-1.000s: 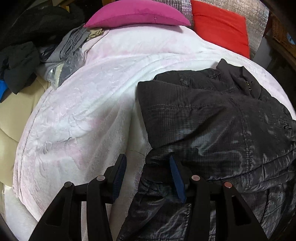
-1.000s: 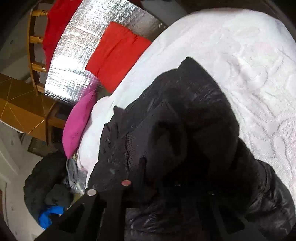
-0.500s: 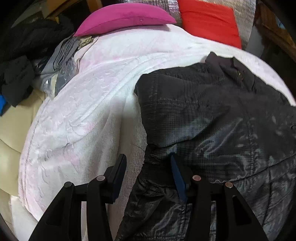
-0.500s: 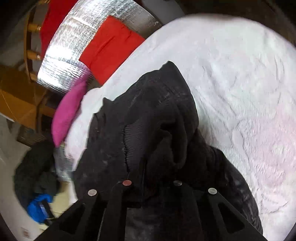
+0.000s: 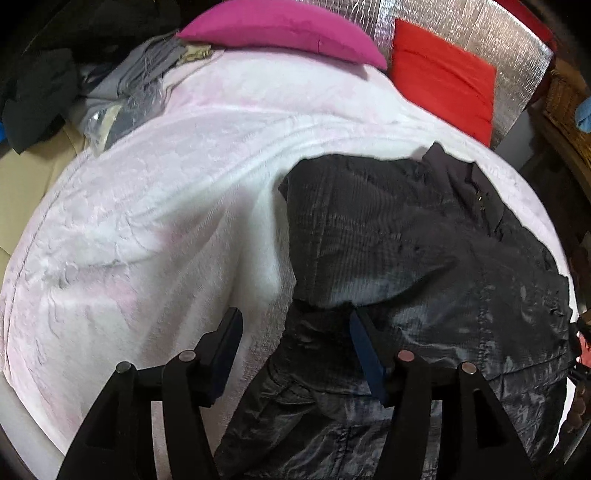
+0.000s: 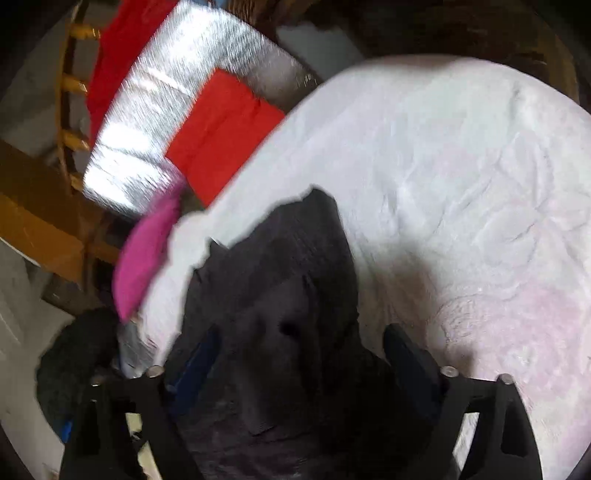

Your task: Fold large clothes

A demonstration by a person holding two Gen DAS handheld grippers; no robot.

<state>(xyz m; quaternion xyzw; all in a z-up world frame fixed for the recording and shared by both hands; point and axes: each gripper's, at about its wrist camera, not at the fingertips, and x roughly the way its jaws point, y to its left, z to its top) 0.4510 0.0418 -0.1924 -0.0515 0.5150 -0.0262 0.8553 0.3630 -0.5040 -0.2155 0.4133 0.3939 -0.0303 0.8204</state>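
A black quilted jacket [image 5: 424,258] lies on the right half of a white-pink blanket [image 5: 166,221], one part folded across its body. My left gripper [image 5: 295,332] hangs low over the jacket's near left edge. Its jaws are opening; the right finger [image 5: 364,350] is over the shiny fabric, the left finger over the blanket, and neither pad presses anything. In the right wrist view the jacket's [image 6: 288,288] dark fabric lies loose between the wide jaws of my right gripper [image 6: 303,350], which are opening and clear of the cloth. The blanket [image 6: 461,184] stretches to the right.
At the bed's head lie a magenta pillow [image 5: 280,29] and a red cushion [image 5: 443,81] against a silver foil board [image 5: 461,26]. Grey clothes [image 5: 129,85] and dark clothes [image 5: 37,85] are heaped at the far left. A wicker basket [image 5: 569,107] stands on the right.
My right gripper was shut on the jacket's fabric and has let it go, its jaws now spread wide. The left jaws have widened a little. The folded part has settled on the jacket.
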